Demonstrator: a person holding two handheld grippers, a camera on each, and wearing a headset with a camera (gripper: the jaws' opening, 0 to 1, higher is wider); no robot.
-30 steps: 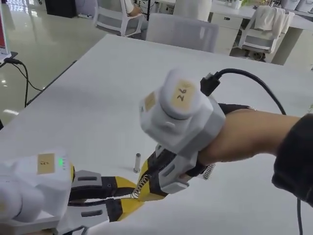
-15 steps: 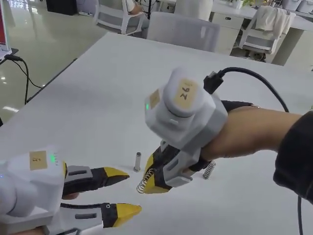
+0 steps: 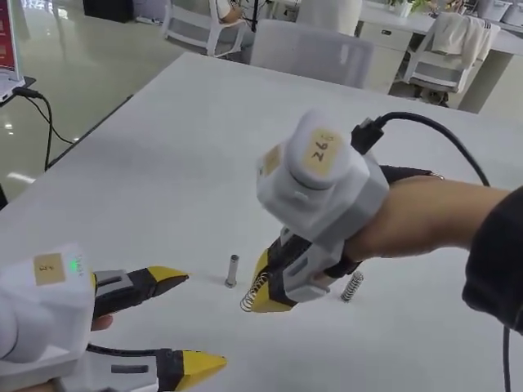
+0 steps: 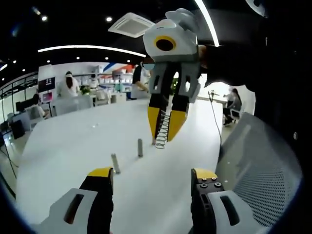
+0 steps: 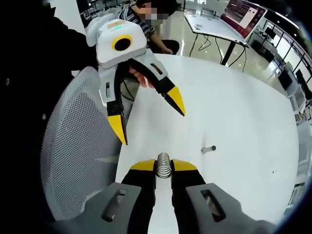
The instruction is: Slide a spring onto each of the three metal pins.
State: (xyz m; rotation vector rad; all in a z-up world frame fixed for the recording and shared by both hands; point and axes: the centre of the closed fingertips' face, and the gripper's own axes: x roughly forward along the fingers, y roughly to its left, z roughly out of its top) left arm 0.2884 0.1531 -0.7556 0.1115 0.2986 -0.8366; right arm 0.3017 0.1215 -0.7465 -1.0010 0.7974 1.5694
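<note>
While the white table [image 3: 163,147] spreads beneath us, we hold the left gripper [image 3: 203,320] with jaws wide apart and the right gripper [image 3: 260,292] pinched on a spring [image 3: 255,291] close to an upright pin [image 3: 232,270]; a loose spring [image 3: 351,287] lies nearby

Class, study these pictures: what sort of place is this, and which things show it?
Probably an open-plan office or lab: a large white table, office chairs beyond it, a monitor on another desk, strip lights overhead.
</note>
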